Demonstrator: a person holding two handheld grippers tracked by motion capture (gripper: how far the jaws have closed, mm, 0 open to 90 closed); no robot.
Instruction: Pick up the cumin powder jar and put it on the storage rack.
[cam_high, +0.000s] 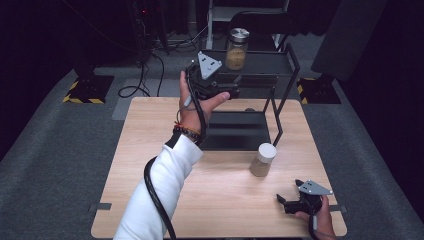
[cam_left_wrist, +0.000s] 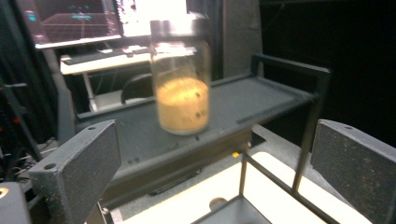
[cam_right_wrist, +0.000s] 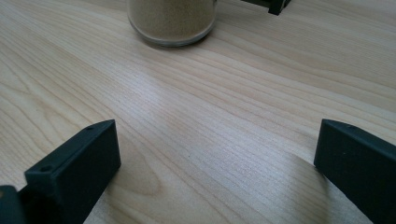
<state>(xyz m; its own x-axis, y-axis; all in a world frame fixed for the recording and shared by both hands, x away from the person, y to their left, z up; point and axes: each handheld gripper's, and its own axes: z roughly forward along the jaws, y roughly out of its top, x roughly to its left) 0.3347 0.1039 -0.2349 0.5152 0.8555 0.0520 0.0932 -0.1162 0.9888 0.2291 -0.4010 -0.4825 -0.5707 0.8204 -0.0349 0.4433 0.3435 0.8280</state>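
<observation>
In the left gripper view the clear glass jar with a silver metal lid and tan powder inside (cam_left_wrist: 182, 77) stands upper centre of the frame on the top shelf of the black metal two-tier rack (cam_left_wrist: 280, 100); the jar is blurred, its lid washed out by a bright screen behind, and no label or writing can be read on it. The left gripper (cam_left_wrist: 215, 158) hangs in front of the jar with its jaws spread wide, apart from it and holding nothing. In the high view the hand covers much of that gripper's body. The right gripper (cam_right_wrist: 217, 158) sits low over the pale wooden table (cam_right_wrist: 196, 102), jaws also wide apart and empty. The second clear jar of tan powder with a white lid (cam_high: 263, 160) stands right of centre on the table, beside the rack's foot; the right gripper view cuts off its top at the upper edge
</observation>
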